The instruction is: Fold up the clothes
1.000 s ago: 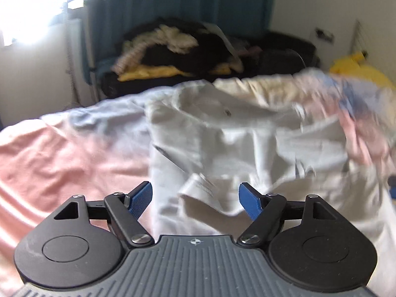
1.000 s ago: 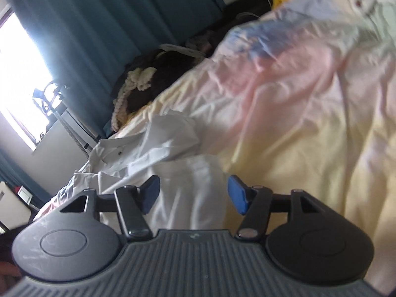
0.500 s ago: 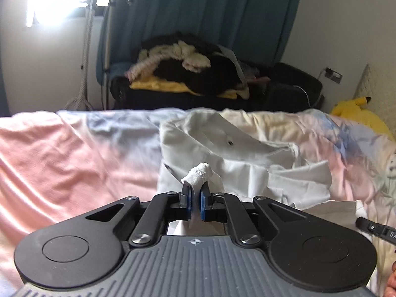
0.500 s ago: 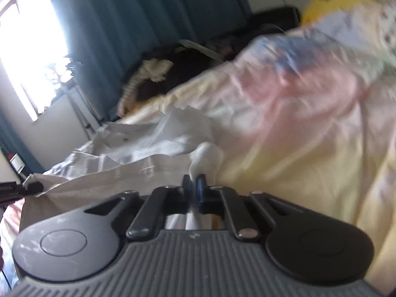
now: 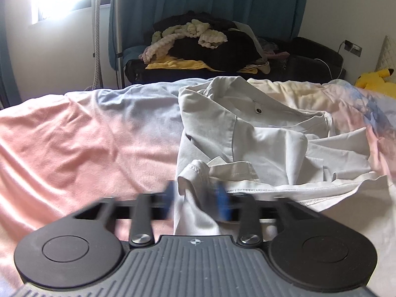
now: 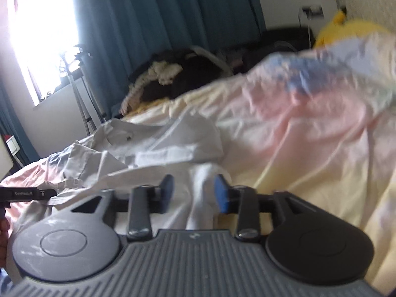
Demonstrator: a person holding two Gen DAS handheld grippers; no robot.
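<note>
A crumpled white garment (image 5: 259, 133) with a dark snap button lies on the pastel bed sheet (image 5: 74, 148). In the left wrist view my left gripper (image 5: 196, 200) is open, its blue pads blurred, and a rolled hem corner of the garment stands loose between them. The right wrist view shows the same white garment (image 6: 160, 148) on the bed sheet (image 6: 309, 136). My right gripper (image 6: 194, 193) is open, with a bunched fold of the cloth rising between its fingers, not pinched.
A dark sofa with a pile of clothes (image 5: 198, 42) stands beyond the bed, in front of a teal curtain (image 5: 222, 0). A yellow plush toy (image 5: 373, 79) lies at the far right. The left gripper's black side (image 6: 24, 194) and a hand (image 6: 3, 225) show at the left edge.
Both grippers closed on the white garment's hem half a second ago and have now opened, letting the cloth go. The garment lies pulled closer to me.
</note>
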